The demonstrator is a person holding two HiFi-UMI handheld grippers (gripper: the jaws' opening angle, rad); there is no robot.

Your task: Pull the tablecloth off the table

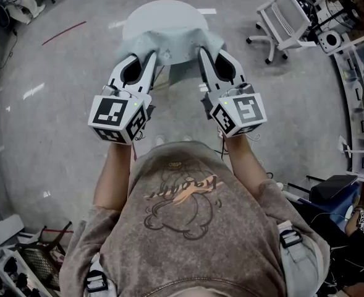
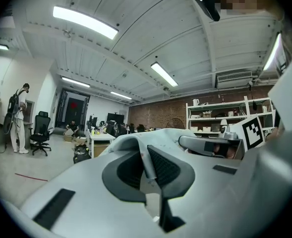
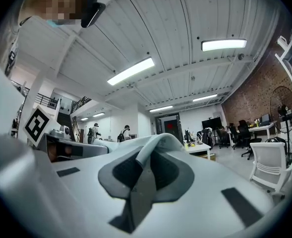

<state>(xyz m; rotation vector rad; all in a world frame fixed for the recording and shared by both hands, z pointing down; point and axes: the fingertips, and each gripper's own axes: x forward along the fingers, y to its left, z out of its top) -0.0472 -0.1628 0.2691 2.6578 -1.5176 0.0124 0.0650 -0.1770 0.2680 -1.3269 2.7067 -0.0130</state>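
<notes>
A pale grey-blue tablecloth (image 1: 169, 45) hangs off the near side of a small round white table (image 1: 164, 18) in the head view. My left gripper (image 1: 152, 55) is shut on the cloth's left near edge, and my right gripper (image 1: 201, 53) is shut on its right near edge. In the left gripper view a fold of the tablecloth (image 2: 150, 143) is pinched between the dark pads of the left gripper (image 2: 146, 170). A like fold of the tablecloth (image 3: 158, 142) rises from the shut jaws of the right gripper (image 3: 146, 171) in the right gripper view. Both gripper cameras tilt up toward the ceiling.
A white chair (image 1: 287, 20) stands to the table's right. Shelving and equipment (image 1: 361, 85) line the right side. A rack (image 1: 21, 262) sits at lower left. Desks and people (image 2: 93, 133) fill the far room. The floor (image 1: 58, 104) around the table is grey concrete.
</notes>
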